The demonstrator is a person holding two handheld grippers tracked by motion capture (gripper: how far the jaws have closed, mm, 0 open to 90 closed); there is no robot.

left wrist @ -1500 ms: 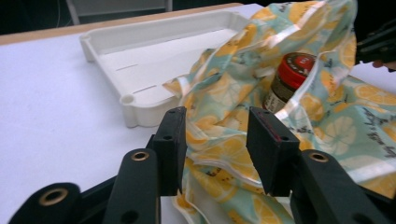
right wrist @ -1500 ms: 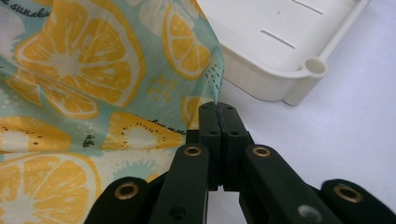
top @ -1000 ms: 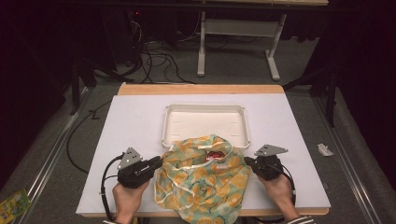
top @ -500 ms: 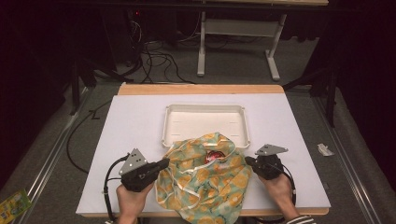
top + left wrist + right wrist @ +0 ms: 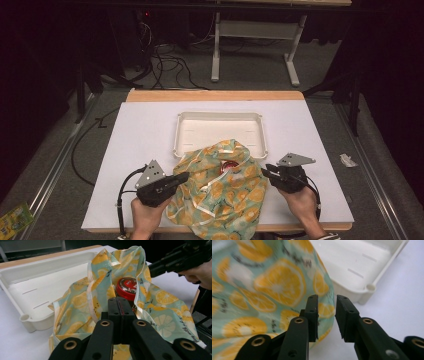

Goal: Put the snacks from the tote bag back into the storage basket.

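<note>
The white tabletop (image 5: 140, 135) carries a white tray (image 5: 220, 131). A lemon-print cloth (image 5: 220, 192) lies bunched against its near rim, around a red-lidded jar (image 5: 126, 288). The left gripper (image 5: 183, 178) is clamped on the cloth's left edge. The right gripper (image 5: 326, 315) has just been opening, the cloth's edge between its parted jaws.

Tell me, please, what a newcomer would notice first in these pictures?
The bright orange-patterned cloth bag at the near middle of the white table, with a red-lidded jar showing in its opening. The left gripper is shut at its left edge, the right gripper, jaws just opening, at its right. Behind lies a white tray.
</note>
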